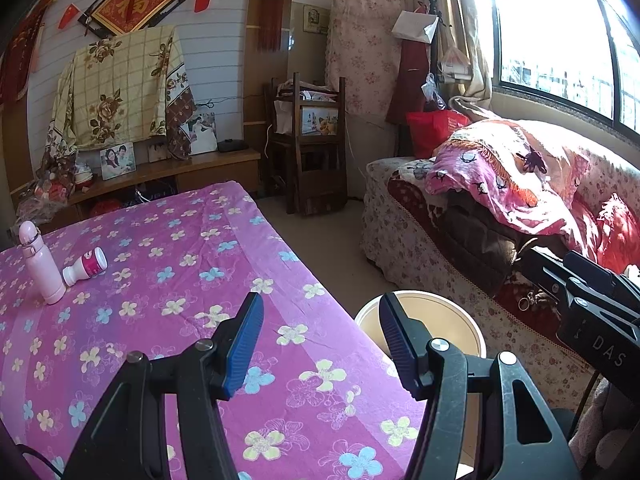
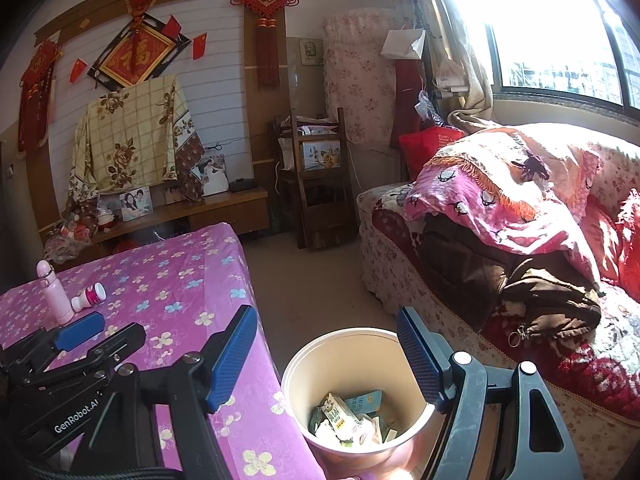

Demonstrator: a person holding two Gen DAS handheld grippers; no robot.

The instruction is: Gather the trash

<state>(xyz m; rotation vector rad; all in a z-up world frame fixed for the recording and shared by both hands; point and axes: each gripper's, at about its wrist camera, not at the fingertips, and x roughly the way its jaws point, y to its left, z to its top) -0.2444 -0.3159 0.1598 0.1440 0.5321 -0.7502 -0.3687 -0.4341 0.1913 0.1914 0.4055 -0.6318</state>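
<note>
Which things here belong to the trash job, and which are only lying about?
For the job:
- bin with cartons inside
- small bottle lying on the table
- open left gripper

Just there:
- pink flask
- sofa
- framed photo

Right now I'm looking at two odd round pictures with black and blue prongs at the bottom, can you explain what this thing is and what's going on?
The prongs are two handheld grippers, one in each of a person's hands; no robot arm is involved. Each gripper carries a fisheye camera looking forward along its fingers, hence the round, bent look.

One picture comes from the left gripper, over a table with a purple flowered cloth. The other comes from the right gripper, above a round bin beside the table, which already holds cartons and wrappers.

On the cloth stand a tall pink bottle and, lying beside it, a small white bottle with a pink label.

Both grippers are open and hold nothing.
</note>
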